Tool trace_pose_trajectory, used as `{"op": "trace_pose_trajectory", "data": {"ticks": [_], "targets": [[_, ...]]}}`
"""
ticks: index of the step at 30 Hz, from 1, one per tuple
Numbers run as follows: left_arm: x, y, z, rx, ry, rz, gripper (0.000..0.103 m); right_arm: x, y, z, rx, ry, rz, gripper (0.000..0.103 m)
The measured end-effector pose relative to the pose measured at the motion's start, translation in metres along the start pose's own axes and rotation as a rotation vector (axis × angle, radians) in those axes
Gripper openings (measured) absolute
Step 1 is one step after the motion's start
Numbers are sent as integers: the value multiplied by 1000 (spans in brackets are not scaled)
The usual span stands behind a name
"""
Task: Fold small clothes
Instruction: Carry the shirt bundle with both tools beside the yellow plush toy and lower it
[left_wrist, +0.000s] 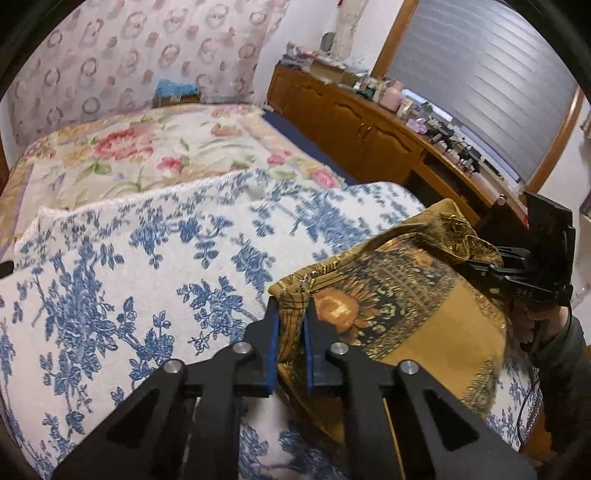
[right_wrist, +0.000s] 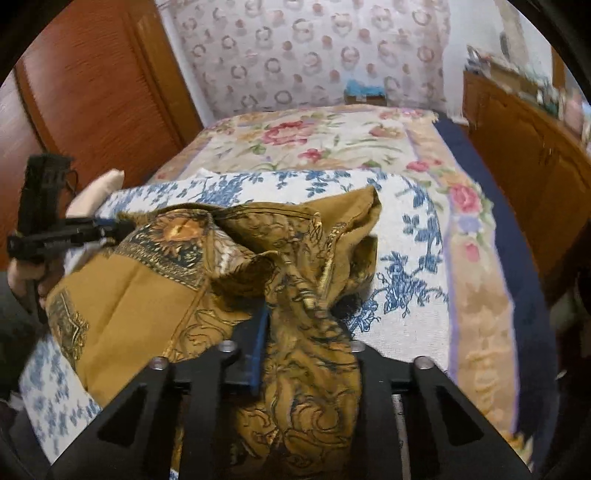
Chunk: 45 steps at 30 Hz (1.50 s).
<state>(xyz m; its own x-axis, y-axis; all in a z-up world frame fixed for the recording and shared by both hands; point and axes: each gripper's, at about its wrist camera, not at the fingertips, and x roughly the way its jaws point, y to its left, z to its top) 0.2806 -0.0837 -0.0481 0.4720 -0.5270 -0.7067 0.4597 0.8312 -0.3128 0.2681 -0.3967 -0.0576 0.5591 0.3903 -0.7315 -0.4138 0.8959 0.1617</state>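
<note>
I have the garment (left_wrist: 399, 314) pinched at two places, so I can lift and spread it before folding. My left gripper (left_wrist: 291, 314) is clamped on a corner of the ochre, sunflower-printed cloth; my right gripper (right_wrist: 295, 332) is closed on a bunched fold at the other side. The garment lies crumpled on the blue-flowered cover (left_wrist: 129, 258) of the bed (right_wrist: 332, 140), between both grippers. It looks thin and limp, and likely to sag when raised.
</note>
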Motion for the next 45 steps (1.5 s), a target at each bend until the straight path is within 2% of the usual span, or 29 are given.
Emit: {"op": "trace_pose_trajectory", "data": {"ticks": [7, 14, 22, 30, 32, 37, 40, 43, 45], "targets": [[-42, -19, 2, 44, -115, -25, 3, -31, 16, 5, -13, -93, -3, 13], [-90, -24, 1, 54, -235, -21, 3, -69, 50, 25, -99, -189, -7, 12], [-159, -3, -11, 26, -380, 60, 3, -76, 103, 70, -252, -246, 19, 12], [-233, 52, -52, -56, -503, 254, 3, -45, 187, 128, -441, -251, 120, 12], [-246, 68, -66, -83, -522, 316, 3, -32, 216, 144, -503, -240, 146, 12], [-268, 111, -99, -184, -550, 414, 3, 6, 295, 179, -643, -192, 203, 12], [-276, 135, -123, -253, -553, 459, 3, 28, 337, 194, -714, -165, 228, 12], [-271, 150, -144, -298, -510, 517, 3, 54, 378, 209, -773, -117, 253, 12], [-266, 163, -160, -346, -495, 520, 3, 78, 406, 215, -812, -72, 262, 12]]}}
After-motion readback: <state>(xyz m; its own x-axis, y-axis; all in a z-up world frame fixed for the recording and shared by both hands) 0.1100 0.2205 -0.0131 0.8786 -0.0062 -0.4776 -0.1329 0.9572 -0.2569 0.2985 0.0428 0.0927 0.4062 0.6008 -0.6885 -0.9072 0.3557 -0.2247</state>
